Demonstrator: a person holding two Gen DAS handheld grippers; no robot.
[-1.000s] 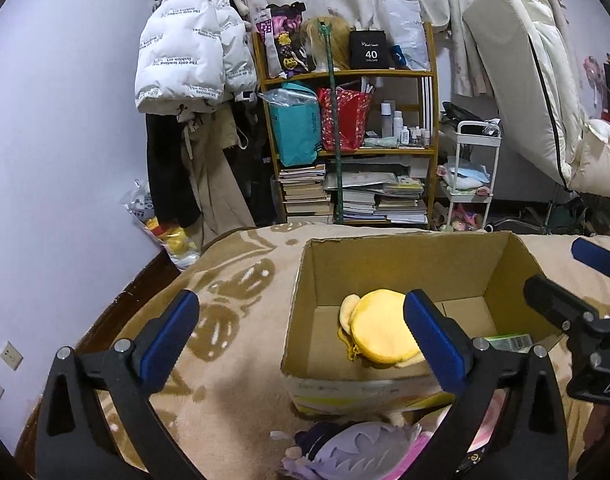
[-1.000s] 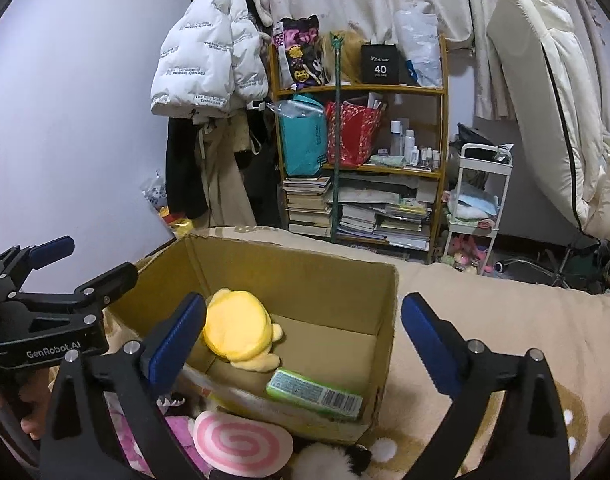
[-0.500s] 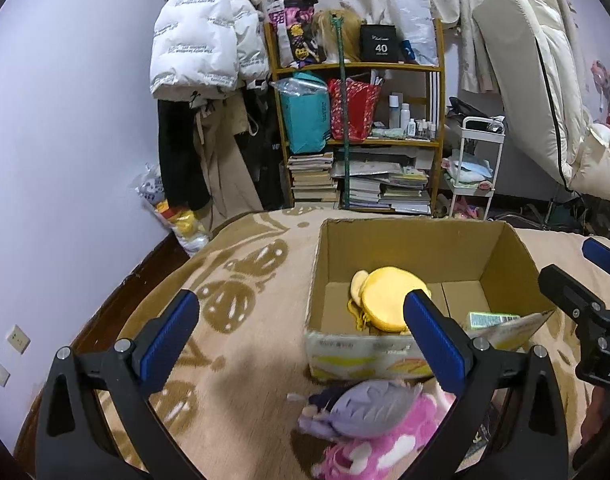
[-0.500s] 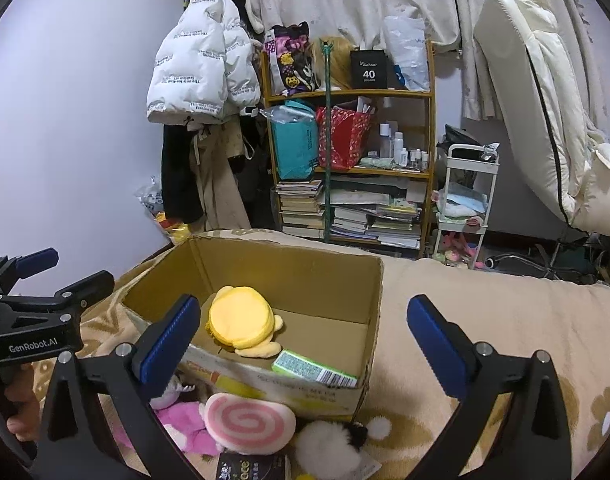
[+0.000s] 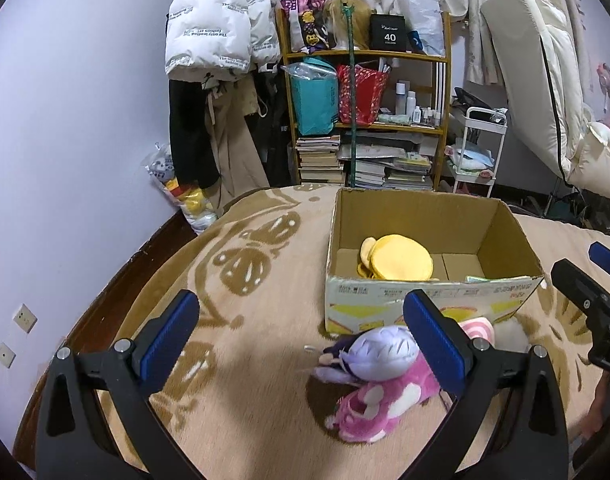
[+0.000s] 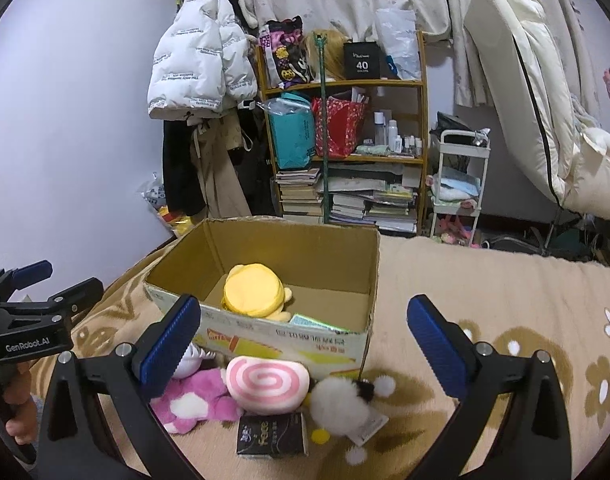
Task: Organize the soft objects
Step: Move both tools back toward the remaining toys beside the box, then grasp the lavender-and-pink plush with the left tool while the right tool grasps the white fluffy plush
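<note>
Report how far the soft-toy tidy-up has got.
Done: the yellow plush lies in the cardboard box.

In hand: nothing. The left hand-held gripper and right hand-held gripper are both open and empty.

Left: the purple plush, pink plush, pink swirl cushion and white fluffy toy lie on the blanket before the box.

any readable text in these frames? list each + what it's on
"GenRobot.AI": side of the left gripper.
"40": black box on the top shelf; the small line under it is unreadable.
"Face": black packet on the blanket; smaller print blurred.
"The only leading...": repeated on the white puffer jacket, partly legible.
Print on the cardboard box front: too blurred.
</note>
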